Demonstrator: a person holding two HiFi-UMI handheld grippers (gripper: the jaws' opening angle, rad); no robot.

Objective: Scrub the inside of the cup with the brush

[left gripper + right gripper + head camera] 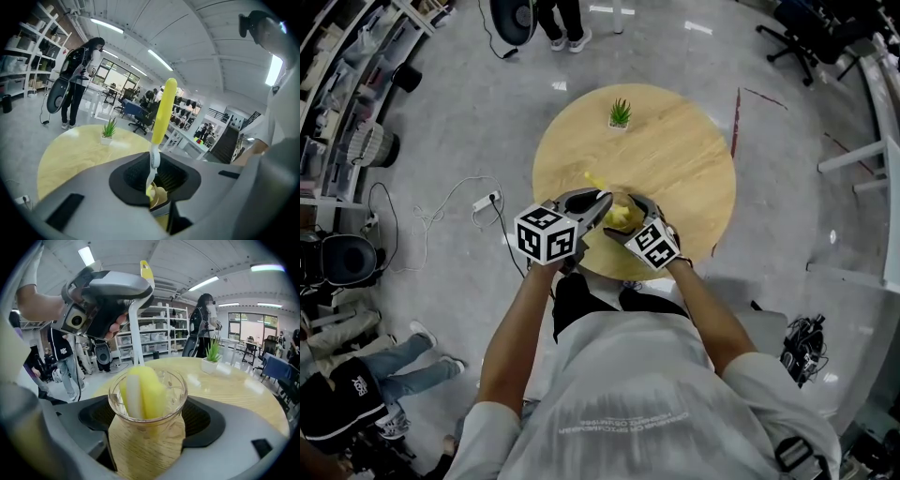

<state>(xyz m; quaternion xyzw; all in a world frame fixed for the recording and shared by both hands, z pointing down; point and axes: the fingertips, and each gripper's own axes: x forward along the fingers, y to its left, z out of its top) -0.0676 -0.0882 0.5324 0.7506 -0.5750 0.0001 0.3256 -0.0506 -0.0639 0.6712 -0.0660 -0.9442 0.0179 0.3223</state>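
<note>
Clear patterned glass cup [149, 446], spongy yellow brush [146, 392], matt wood-grain table [236, 385].

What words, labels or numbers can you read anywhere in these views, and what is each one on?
"BOY" (as it seems to read): white print on a bystander's black T-shirt; the smaller line beneath is unreadable.
White print on the wearer's light shirt: too blurred to read.
Marker cubes: square patterns only, no text.
Cup, brush, plant pot: no text visible.

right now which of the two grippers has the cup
The right gripper: its fingers clamp the cup, while the left gripper holds the brush by its handle, sponge head inside the cup.
</note>
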